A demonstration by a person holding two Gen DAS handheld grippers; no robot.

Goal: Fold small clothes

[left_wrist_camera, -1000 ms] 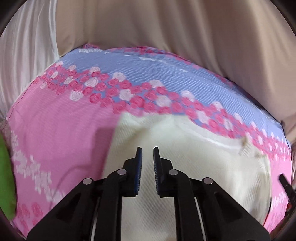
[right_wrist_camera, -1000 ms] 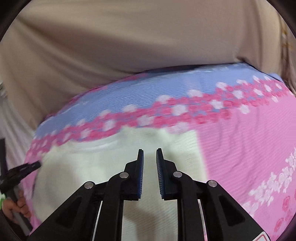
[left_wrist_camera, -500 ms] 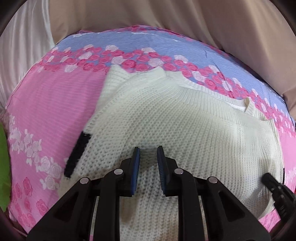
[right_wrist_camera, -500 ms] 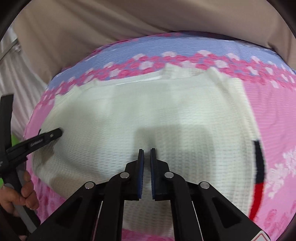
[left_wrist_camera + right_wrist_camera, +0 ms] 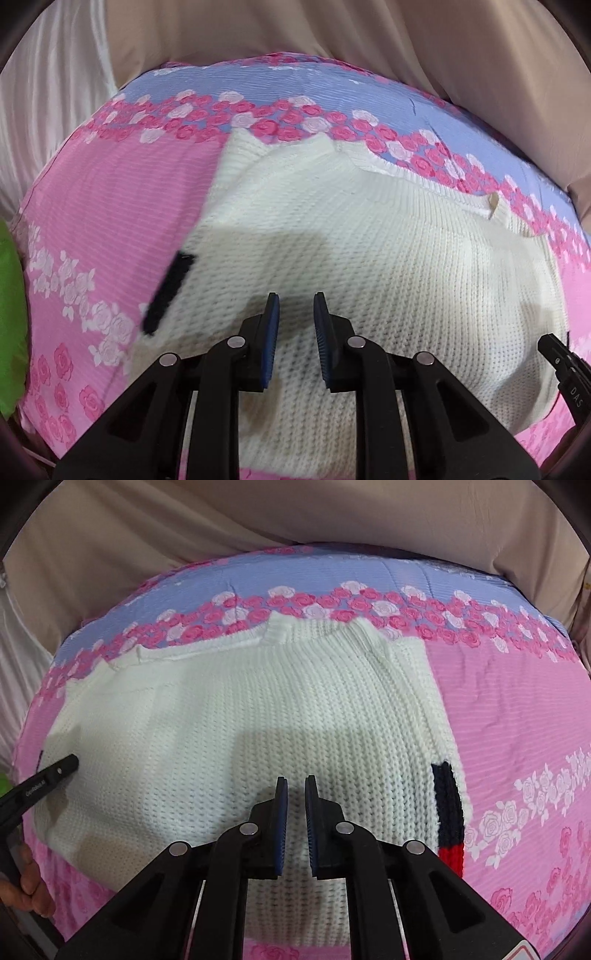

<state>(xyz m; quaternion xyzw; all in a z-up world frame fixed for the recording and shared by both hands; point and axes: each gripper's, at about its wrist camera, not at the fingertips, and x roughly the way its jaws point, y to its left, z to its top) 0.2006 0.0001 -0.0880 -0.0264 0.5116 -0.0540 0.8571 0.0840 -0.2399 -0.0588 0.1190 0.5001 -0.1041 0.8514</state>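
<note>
Currently: cream knitted sweater [image 5: 388, 258] lies flat on pink and blue rose-print bedspread [image 5: 110, 206].
Left gripper [image 5: 296, 306] and right gripper [image 5: 295, 790] hover above the knit, jaws slightly apart, both lately opening, nothing between them.

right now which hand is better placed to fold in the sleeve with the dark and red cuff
Right. In the right wrist view the cuff lies just beside the right hand-held gripper, on the sweater's near edge. The left hand-held gripper is over the sweater's other side, with a dark cuff of its own nearby.
</note>
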